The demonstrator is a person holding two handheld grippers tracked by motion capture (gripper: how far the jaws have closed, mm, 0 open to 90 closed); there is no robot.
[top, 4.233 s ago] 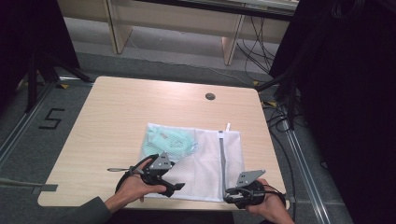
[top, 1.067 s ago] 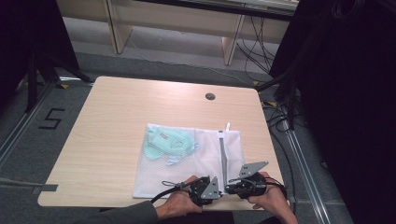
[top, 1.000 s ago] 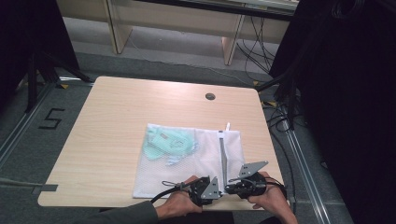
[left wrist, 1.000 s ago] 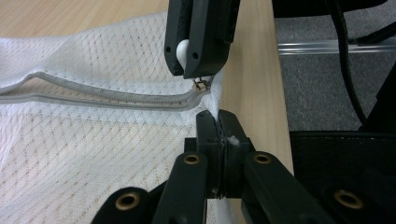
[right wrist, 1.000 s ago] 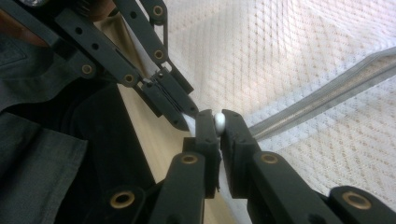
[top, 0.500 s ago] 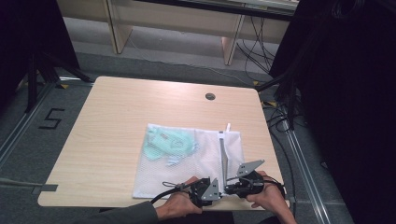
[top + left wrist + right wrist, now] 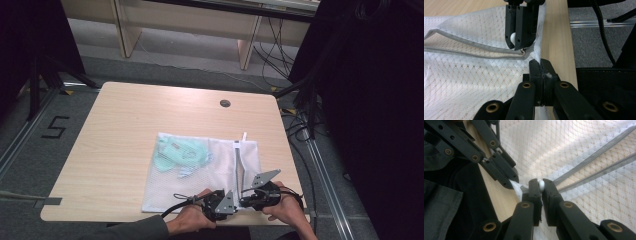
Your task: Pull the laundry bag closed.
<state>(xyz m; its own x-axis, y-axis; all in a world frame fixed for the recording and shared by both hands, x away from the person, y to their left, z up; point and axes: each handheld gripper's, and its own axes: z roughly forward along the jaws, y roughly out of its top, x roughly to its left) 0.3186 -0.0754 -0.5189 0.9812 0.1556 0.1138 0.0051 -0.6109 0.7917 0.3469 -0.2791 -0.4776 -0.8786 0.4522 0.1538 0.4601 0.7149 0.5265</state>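
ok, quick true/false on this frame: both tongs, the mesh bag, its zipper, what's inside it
1. The right tongs are shut on the white zipper pull. True.
2. The left tongs hang open above the table. False: they are shut, pinching the mesh bag fabric by the zipper's end.
3. The zipper is fully closed. False: its two sides lie parted.
4. A pale green item lies in the bag's far left part. True.
5. The bag lies at the table's far edge. False: it lies near the person's edge of the table.
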